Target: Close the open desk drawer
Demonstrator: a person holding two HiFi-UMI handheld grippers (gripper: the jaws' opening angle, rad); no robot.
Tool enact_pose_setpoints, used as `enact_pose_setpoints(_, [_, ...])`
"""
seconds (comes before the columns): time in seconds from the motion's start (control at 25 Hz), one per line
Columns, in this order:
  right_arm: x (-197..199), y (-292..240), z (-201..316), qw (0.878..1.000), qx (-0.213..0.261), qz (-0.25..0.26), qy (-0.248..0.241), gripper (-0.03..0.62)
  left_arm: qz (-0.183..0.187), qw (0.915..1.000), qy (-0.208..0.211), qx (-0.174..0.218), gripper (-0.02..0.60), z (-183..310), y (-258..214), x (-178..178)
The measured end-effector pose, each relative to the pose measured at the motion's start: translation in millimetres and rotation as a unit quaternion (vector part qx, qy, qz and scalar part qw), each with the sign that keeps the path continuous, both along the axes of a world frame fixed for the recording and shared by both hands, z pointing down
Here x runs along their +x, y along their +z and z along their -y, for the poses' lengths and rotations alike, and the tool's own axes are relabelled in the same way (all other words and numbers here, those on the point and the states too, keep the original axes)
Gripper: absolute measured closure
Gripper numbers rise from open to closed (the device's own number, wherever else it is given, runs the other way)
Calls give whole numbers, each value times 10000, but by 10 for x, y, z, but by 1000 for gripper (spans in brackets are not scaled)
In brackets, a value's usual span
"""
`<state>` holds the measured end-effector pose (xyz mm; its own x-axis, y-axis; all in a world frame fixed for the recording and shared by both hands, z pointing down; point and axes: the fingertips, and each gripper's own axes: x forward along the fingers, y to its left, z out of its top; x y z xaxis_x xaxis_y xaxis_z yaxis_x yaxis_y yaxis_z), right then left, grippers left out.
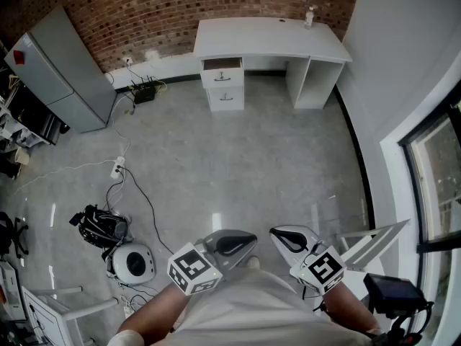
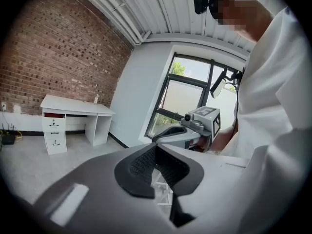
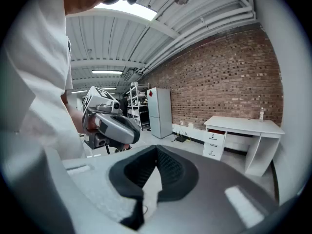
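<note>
Your left gripper [image 1: 247, 241] and right gripper [image 1: 278, 234], jaws pressed together and empty, hang well apart from the desk [image 1: 268, 37]; push its likely light, rigid top drawer [image 1: 222, 71] at mid-front.

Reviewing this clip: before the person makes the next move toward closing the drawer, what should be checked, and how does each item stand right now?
1. Top drawer of the desk open and in view: ok.
2. Drawer within reach of either claw: not ok; the desk stands far across the floor.
3. Left claw empty, jaws together: ok.
4. Right claw empty, jaws together: ok.
5. Straight path to the desk free of clutter: ok; the power strip lies off to the left.
6. Nothing sticking out of the drawer to block it: cannot tell.
</note>
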<state>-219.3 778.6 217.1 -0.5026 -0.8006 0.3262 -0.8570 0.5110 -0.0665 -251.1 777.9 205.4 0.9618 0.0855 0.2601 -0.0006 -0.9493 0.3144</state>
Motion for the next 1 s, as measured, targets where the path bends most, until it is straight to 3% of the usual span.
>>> enact_pose_setpoints(0.32, [296, 7, -309, 9999, 20, 60, 81, 591, 99, 9999, -66, 120, 577, -227, 8, 221])
enact_pose_setpoints(0.6, [265, -63, -238, 9996, 274, -4, -43, 590, 122, 9990, -411, 146, 577, 51, -30, 187])
enact_pose_setpoints(0.8, [304, -1, 37, 9996, 250, 135, 64, 560, 162, 9990, -395, 135, 577, 312, 95, 218])
enact_pose_setpoints(1.0, [552, 19, 651, 9995, 266, -55, 129, 560, 66, 9992, -400, -22, 577, 949, 279, 467])
